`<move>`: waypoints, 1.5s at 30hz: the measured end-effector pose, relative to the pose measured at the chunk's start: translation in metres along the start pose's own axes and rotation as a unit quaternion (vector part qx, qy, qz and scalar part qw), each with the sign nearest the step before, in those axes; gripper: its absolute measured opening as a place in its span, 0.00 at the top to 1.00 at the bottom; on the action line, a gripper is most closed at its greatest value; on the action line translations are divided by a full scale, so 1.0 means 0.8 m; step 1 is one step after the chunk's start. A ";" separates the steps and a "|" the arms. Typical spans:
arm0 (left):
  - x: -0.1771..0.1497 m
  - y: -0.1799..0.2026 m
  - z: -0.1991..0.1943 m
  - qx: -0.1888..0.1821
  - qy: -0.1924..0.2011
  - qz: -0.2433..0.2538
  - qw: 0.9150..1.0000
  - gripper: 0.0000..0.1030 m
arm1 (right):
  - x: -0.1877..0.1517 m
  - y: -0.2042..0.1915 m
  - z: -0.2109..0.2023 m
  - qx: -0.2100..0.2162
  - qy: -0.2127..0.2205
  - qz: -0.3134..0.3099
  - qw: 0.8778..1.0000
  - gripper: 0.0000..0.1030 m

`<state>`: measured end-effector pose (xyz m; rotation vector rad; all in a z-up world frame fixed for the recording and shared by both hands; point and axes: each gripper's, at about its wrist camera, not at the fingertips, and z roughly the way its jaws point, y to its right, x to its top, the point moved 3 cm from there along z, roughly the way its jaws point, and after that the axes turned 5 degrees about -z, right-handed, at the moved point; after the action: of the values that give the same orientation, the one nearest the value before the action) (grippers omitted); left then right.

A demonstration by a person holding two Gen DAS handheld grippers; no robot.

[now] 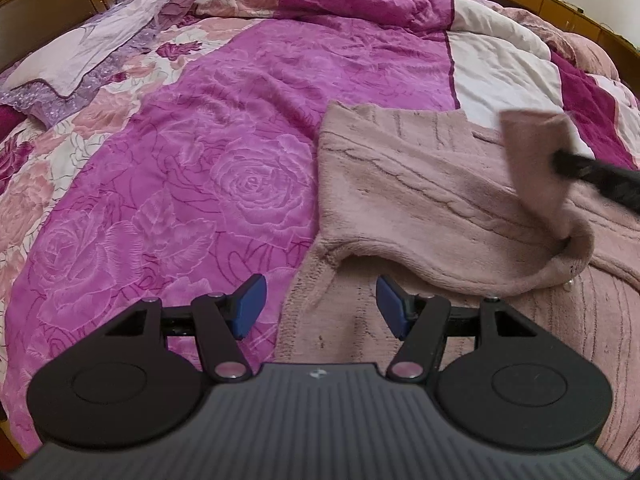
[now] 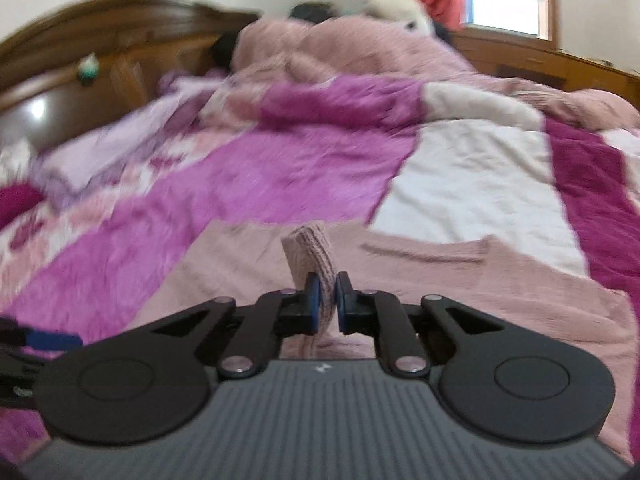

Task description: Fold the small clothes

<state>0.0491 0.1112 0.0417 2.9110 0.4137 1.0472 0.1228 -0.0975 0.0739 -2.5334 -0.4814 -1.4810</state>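
Two grippers are shown above a bed. Nearest, the left gripper (image 1: 320,306) is held with its fingers (image 1: 250,306) wide apart and empty, over the near edge of a pink sweater (image 1: 400,200). The sweater is spread on the magenta floral quilt (image 1: 240,120). Its ribbed cuff (image 2: 310,252) is pinched between the closed fingers of the right gripper (image 2: 325,304) and lifted off the garment. Beyond, a wooden headboard (image 2: 100,32) is seen.

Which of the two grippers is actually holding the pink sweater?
The right gripper: its fingers are shut on a lifted sleeve cuff of the pink sweater. The left gripper hangs open, empty.
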 end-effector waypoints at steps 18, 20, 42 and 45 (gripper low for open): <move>-0.008 0.028 0.016 0.004 -0.011 0.027 1.000 0.34 | -0.107 0.146 -0.083 -0.142 -0.038 0.156 0.977 0.87; -0.009 0.029 0.018 0.007 -0.011 0.030 0.999 0.34 | -0.122 0.159 -0.085 -0.149 -0.051 0.187 0.970 0.86; -0.008 0.053 0.020 -0.014 -0.008 0.045 0.999 0.34 | -0.096 0.182 -0.078 -0.109 -0.047 0.149 0.982 0.43; -0.008 0.058 0.013 -0.020 0.001 0.052 0.998 0.34 | -0.096 0.183 -0.057 -0.111 -0.060 0.137 0.982 0.44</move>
<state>0.0622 0.0657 0.0346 2.9232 0.2397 1.0592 0.1026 -0.2624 0.0322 -2.7329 0.0255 -1.3522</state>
